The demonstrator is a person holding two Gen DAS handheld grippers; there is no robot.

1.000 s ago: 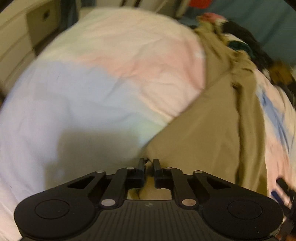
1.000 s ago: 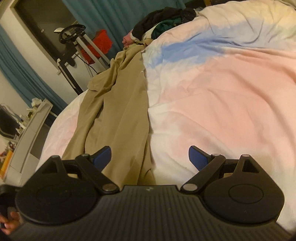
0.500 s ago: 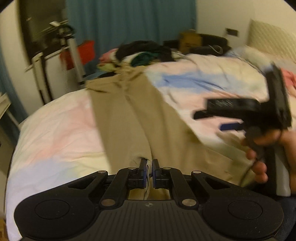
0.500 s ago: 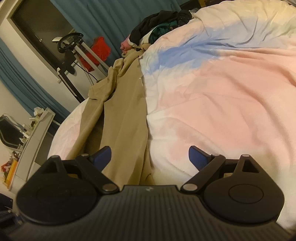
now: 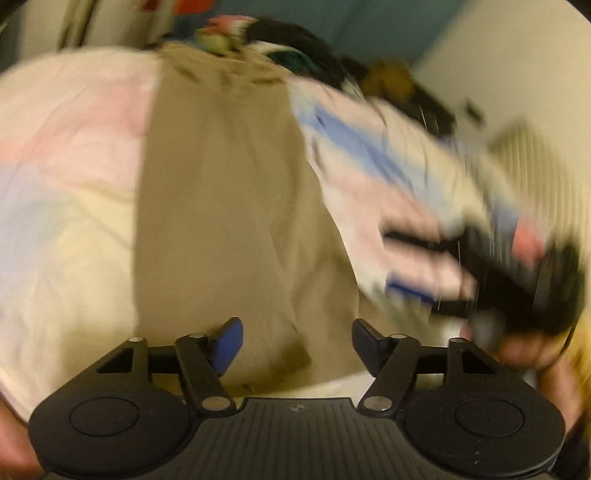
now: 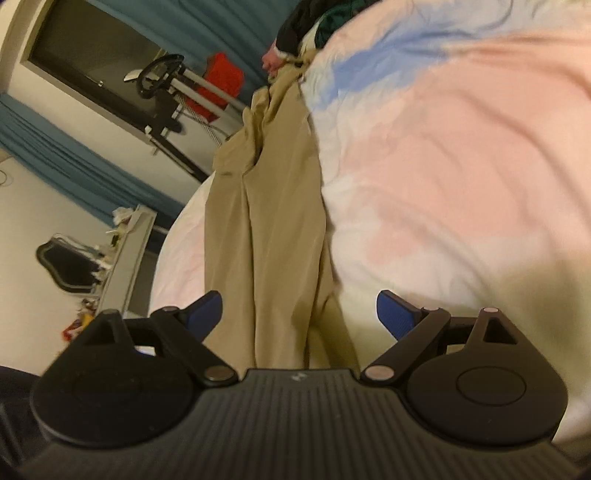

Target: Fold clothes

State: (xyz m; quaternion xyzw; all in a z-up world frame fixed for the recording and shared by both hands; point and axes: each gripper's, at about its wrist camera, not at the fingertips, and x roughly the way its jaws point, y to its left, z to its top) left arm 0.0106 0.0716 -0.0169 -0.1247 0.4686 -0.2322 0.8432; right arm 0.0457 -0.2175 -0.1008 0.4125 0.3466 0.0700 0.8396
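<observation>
Khaki trousers (image 5: 229, 206) lie stretched lengthwise on the pastel bedspread (image 5: 66, 177), folded leg on leg, their near hem just ahead of my left gripper (image 5: 295, 341). That gripper is open and empty above the hem. The trousers also show in the right wrist view (image 6: 266, 236). My right gripper (image 6: 299, 314) is open and empty, its jaws either side of the trousers' near end. It appears blurred in the left wrist view (image 5: 509, 280) at the right.
A pile of dark and coloured clothes (image 6: 314, 26) lies at the far end of the bed. An exercise machine (image 6: 166, 85), a red object (image 6: 221, 77) and teal curtains (image 6: 74, 162) stand beyond. A white shelf unit (image 6: 125, 258) is left of the bed.
My left gripper has opened and let go of the trouser hem, which now lies flat on the bed. The right gripper has shifted left over the trousers, still open.
</observation>
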